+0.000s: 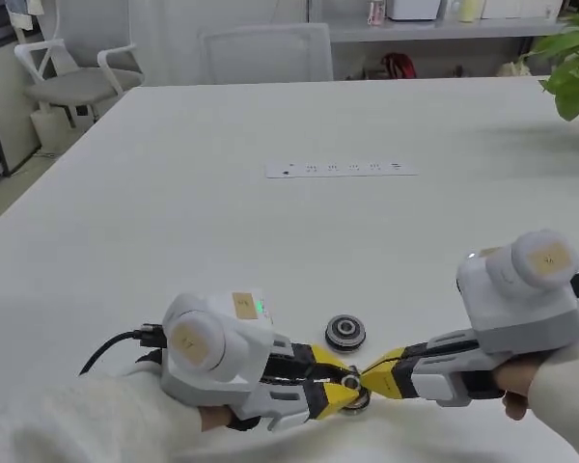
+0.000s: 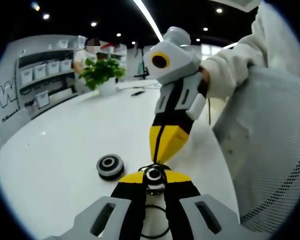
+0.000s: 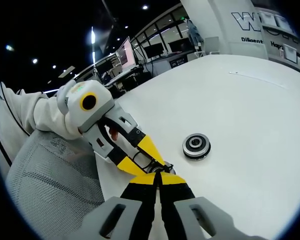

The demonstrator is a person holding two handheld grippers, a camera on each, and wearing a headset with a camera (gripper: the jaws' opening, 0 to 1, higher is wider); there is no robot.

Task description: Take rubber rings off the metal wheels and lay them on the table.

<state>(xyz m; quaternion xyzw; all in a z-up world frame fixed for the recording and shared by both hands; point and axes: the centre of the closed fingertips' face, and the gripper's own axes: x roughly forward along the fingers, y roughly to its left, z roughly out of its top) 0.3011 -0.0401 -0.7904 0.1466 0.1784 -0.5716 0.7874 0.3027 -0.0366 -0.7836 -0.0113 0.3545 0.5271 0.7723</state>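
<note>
My left gripper lies low over the table's near edge, shut on a small metal wheel. In the left gripper view that wheel sits between the yellow tips, with a thin black rubber ring looping below it. My right gripper meets it tip to tip from the right. Its jaws are shut, and they pinch the black ring at the wheel's edge. A second metal wheel with its dark ring on lies flat on the table just beyond the tips. It also shows in both gripper views.
A white power strip lies flat at the middle of the white table. A potted plant stands at the far right corner. Chairs stand beyond the far edge. A person stands behind the plant.
</note>
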